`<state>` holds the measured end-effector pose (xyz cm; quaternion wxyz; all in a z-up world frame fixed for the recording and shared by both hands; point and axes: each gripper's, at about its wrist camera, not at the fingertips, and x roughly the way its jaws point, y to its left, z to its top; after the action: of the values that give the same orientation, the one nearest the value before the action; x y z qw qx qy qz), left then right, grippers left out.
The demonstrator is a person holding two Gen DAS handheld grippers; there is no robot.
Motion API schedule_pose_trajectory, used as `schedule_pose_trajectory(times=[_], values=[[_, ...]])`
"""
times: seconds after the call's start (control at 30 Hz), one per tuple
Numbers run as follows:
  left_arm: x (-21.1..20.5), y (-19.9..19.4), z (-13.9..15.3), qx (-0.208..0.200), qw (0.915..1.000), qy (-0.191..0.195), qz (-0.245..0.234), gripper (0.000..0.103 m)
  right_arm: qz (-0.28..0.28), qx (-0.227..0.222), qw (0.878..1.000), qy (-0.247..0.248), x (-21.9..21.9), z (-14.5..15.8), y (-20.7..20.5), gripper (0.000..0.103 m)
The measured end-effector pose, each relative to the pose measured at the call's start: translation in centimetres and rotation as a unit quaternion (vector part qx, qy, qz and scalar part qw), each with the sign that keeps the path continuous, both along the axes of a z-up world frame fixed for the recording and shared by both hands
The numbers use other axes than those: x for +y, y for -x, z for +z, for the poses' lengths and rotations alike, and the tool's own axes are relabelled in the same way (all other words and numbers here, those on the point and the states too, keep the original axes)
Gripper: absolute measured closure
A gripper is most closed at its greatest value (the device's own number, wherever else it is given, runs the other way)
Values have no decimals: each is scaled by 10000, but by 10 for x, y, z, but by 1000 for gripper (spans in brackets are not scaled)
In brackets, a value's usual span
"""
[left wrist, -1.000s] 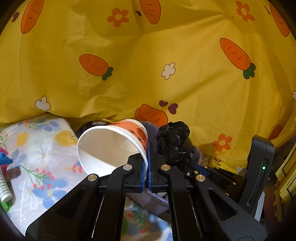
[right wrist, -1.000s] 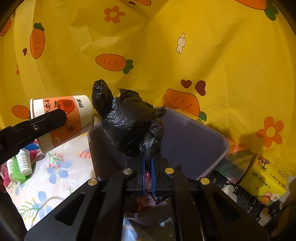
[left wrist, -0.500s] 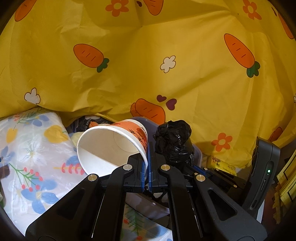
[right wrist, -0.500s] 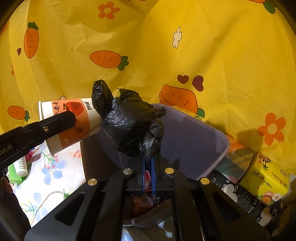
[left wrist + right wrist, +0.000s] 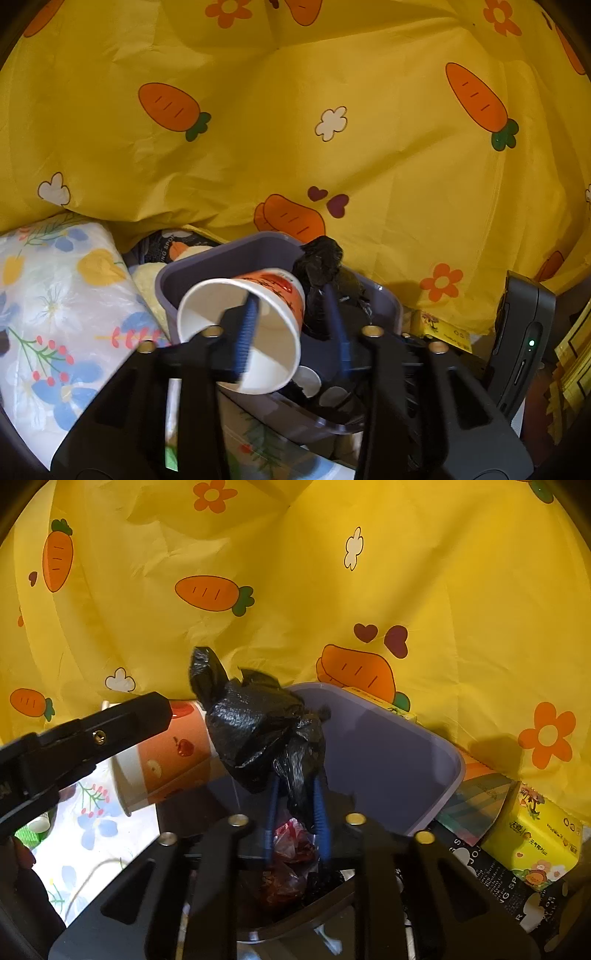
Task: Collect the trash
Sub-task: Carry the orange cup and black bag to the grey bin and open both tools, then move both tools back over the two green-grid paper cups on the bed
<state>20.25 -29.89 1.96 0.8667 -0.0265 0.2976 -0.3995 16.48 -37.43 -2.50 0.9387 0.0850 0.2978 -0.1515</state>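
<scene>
Cup [image 5: 255, 332] is being dropped from wide left claw [image 5: 291, 332] over bin [image 5: 417, 760]; bag [image 5: 258, 734] is slipping through part-open right claw [image 5: 295, 812]. Some worktop bits are remaining.

Both wrist views close above shared bin [image 5: 229, 254] [image 5: 424, 746].

We count one paper cup [image 5: 258, 317], white inside with an orange print, and one crumpled black plastic bag [image 5: 258, 734]. There is one purple bin [image 5: 399, 760], and in it we see one clump of red wrapping [image 5: 291, 845]. Two grippers show: ours on the left [image 5: 293, 332] and ours on the right [image 5: 295, 808]. One yellow box [image 5: 532, 842] sits beside the bin. One yellow carrot-print cloth [image 5: 295, 129] hangs behind everything.
</scene>
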Motion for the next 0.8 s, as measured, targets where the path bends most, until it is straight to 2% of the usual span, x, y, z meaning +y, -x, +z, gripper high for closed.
schedule_pose_trajectory(times=[0.03,0.07,0.17,0.37,0.8], values=[[5,-1,0,-17,9999,76,83,38,-24,-28,10000,11,0,0,1,60],[9,-1,1,-26,9998,139,145,33,-39,-51,10000,22,-1,-1,2,59],[17,-3,2,-45,9993,148,340,25,-97,-45,9999,32,-2,-1,3,57],[37,0,0,-88,9980,115,622,19,-186,-96,9997,150,-1,-1,7,47],[93,17,-3,-124,9919,-13,1266,16,-394,-237,9979,464,10,5,24,33]])
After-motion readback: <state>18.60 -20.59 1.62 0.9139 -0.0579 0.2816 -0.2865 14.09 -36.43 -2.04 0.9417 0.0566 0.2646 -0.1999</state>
